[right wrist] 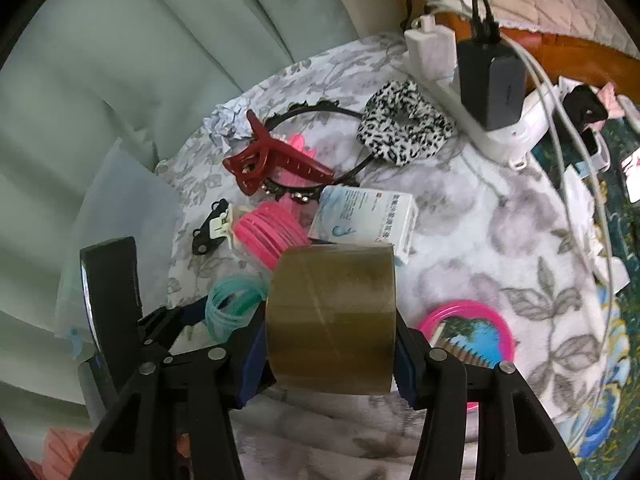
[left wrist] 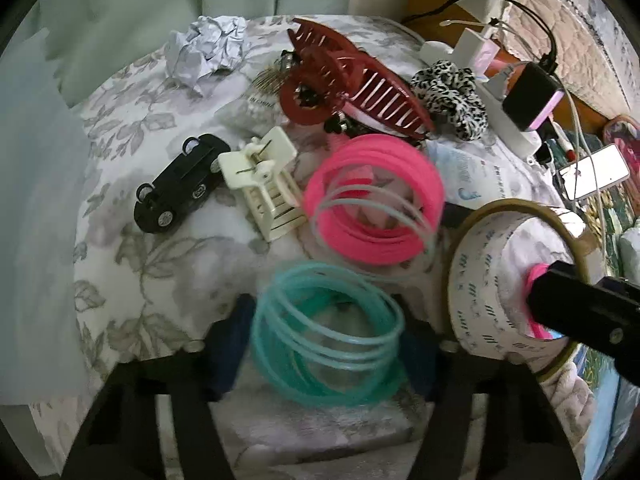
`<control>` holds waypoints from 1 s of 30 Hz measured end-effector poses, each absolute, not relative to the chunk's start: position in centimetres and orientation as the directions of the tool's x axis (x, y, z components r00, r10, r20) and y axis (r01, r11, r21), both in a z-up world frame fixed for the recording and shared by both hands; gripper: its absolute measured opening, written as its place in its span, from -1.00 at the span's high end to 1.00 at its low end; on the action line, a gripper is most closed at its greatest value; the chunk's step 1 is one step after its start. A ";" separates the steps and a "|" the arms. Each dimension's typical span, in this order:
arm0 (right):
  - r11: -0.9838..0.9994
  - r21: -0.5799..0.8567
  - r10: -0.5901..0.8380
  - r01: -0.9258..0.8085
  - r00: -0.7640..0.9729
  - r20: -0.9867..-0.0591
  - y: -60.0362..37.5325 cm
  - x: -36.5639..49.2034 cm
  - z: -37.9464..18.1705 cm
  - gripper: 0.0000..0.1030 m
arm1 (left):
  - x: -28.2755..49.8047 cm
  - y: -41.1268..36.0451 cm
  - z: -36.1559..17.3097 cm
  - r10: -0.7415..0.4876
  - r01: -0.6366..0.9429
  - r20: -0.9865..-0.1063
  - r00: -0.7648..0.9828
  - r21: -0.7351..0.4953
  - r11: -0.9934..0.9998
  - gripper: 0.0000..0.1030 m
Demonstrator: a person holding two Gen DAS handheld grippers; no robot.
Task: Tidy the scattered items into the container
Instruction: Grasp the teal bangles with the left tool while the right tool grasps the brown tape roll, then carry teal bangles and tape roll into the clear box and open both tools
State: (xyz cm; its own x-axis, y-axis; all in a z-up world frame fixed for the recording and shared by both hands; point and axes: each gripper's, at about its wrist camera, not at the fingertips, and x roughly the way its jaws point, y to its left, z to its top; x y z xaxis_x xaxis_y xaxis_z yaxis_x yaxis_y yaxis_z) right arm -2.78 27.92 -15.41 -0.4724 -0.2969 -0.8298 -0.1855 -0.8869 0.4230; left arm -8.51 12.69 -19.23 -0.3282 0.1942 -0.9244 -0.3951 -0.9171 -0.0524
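two grippers work over a floral cloth [left wrist: 132, 264] strewn with small things. the right gripper [right wrist: 332, 354] clamps a brown roll of packing tape [right wrist: 332, 320] between its pads, one pad on each flat side, the roll lifted clear of the cloth. the left gripper [left wrist: 326, 346] has its fingers on either side of a stack of teal bangles [left wrist: 326, 332]; blur hides whether the pads press on the rings. just beyond lies a stack of pink bangles [left wrist: 374, 200], with a cream hair claw [left wrist: 264, 188] touching its left edge and a black toy car [left wrist: 180, 182] beside that. farther back sit a large dark red hair claw [left wrist: 352, 88], a leopard-print scrunchie [left wrist: 452, 94] and a crumpled paper ball [left wrist: 208, 50]. a white and blue box [right wrist: 366, 220] lies just behind the tape. a pink-rimmed round container [right wrist: 468, 328] rests on the cloth to the right of the right gripper. a white power strip [right wrist: 472, 120] with a black adapter sits at the far edge.
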 end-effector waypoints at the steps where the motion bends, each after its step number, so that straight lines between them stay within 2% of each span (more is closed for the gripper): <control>1: -0.886 0.426 -0.302 -0.183 -0.470 -0.829 27.8 -2.8 -15.5 -0.10 | -8.5 12.6 -19.2 0.193 -0.394 -0.924 -0.329 -0.052 -0.918 -0.21; 13: -0.887 0.428 -0.311 -0.176 -0.459 -0.832 26.7 -3.5 -15.9 -0.09 | -8.4 12.3 -18.5 0.207 -0.386 -0.916 -0.343 -0.063 -0.920 -0.16; 30: -0.892 0.417 -0.269 -0.173 -0.539 -0.798 27.0 -1.9 -11.3 -0.07 | -6.9 10.3 -11.9 0.290 -0.365 -0.842 -0.455 -0.121 -0.923 -0.15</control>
